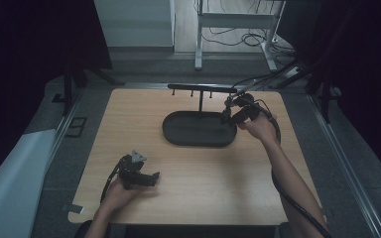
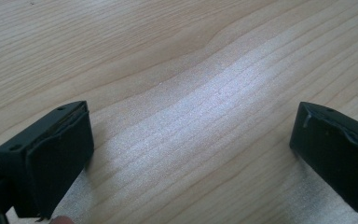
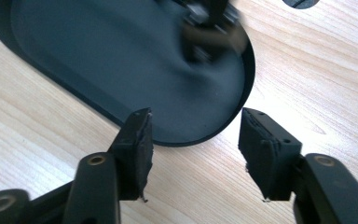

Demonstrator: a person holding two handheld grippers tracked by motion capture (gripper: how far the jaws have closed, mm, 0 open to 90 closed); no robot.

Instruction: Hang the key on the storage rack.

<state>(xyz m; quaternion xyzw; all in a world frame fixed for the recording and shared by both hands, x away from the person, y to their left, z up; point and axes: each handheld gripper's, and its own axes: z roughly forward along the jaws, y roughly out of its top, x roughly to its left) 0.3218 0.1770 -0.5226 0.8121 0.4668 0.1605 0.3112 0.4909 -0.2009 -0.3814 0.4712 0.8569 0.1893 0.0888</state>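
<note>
Right gripper [image 3: 193, 154] hangs over the end of the black oval tray [image 1: 198, 141], fingers parted and empty. Left gripper [image 2: 191, 158] rests low on the counter [image 1: 188, 188], fingers wide, empty. Best approach, I'd say: lower squarely over the rim before closing.

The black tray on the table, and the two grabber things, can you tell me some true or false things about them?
1. The oval black tray has nothing lying in it. True.
2. The left gripper is shut tight. False: its jaws stand wide apart over bare wooden table.
3. The right gripper is open near one end of the tray. True.
4. The left gripper is holding the tray. False: it is at the table's near left, apart from the tray.
5. A stand with a hook bar rises from the tray's far side. True.
</note>
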